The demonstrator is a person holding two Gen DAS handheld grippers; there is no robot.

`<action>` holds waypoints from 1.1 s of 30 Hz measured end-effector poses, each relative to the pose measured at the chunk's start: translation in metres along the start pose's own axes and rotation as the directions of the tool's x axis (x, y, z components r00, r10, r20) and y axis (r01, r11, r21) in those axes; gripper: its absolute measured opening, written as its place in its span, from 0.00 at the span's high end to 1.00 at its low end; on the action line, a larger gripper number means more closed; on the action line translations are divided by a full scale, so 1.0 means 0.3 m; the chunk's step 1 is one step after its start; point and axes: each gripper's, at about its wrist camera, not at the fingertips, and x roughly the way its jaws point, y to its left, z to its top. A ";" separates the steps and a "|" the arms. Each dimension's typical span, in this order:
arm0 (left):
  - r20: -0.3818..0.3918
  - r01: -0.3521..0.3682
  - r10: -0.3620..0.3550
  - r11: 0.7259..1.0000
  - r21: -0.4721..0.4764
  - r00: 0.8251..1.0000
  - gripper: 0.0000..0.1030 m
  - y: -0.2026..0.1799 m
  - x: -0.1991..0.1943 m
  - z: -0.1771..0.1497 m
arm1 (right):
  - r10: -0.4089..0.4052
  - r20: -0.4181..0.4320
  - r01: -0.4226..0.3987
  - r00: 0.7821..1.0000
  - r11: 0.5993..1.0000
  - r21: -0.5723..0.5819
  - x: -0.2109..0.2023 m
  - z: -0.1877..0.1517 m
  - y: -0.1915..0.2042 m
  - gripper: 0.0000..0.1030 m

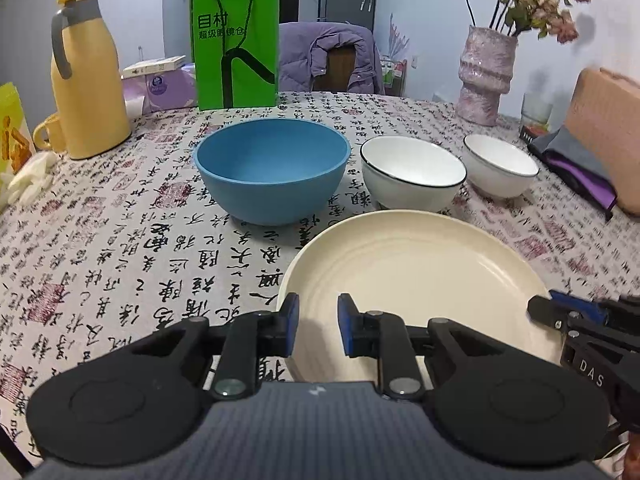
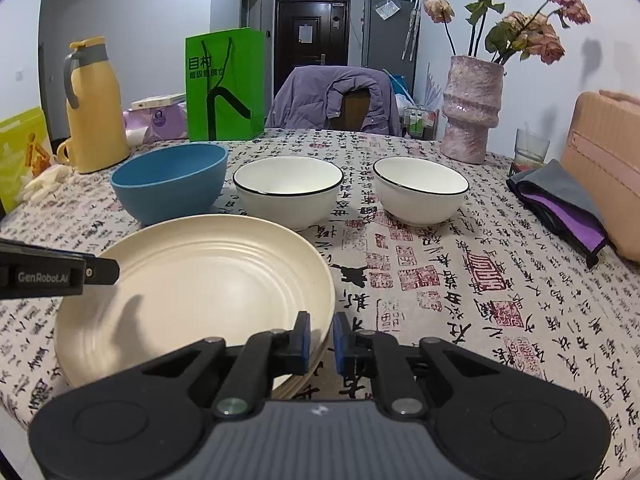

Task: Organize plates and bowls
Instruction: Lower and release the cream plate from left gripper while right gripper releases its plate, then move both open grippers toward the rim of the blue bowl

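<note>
Broadly, a table [image 2: 460, 280] under a calligraphy-print cloth bears everything. Nearest the cameras lies a cream plate [image 2: 192, 288]; a second rim seems to show beneath its near edge. Behind it stand three bowls in a row: a blue bowl [image 1: 272, 172] on the left, a white bowl [image 1: 412, 174] in the middle and another white one [image 1: 500, 164] to the right, each apart from its neighbour. The left gripper [image 1: 318, 326] straddles the plate's near left rim, its jaws a little apart, and whether the pads press on the rim I cannot tell. The right gripper [image 2: 321, 342] is nearly closed at the plate's near right rim, apparently pinching it.
</note>
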 end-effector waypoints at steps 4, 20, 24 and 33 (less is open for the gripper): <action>0.014 0.033 -0.032 0.999 -0.029 0.999 0.64 0.020 -0.017 0.012 | 0.047 0.017 -0.048 0.999 0.997 0.066 -0.020 0.010 -0.039 0.86; 0.200 0.039 -0.035 0.999 -0.016 0.979 0.00 0.054 -0.143 0.010 | 0.160 0.129 -0.177 0.979 0.975 0.136 -0.090 0.012 -0.072 0.00; 0.218 0.038 -0.031 0.999 -0.029 0.976 0.00 0.072 -0.160 0.012 | 0.159 0.156 -0.183 0.975 0.972 0.148 -0.101 0.015 -0.070 0.00; 0.233 0.034 -0.016 0.997 -0.072 0.972 0.00 0.128 -0.167 0.015 | 0.157 0.153 -0.179 0.976 0.973 0.146 -0.090 0.020 -0.058 0.00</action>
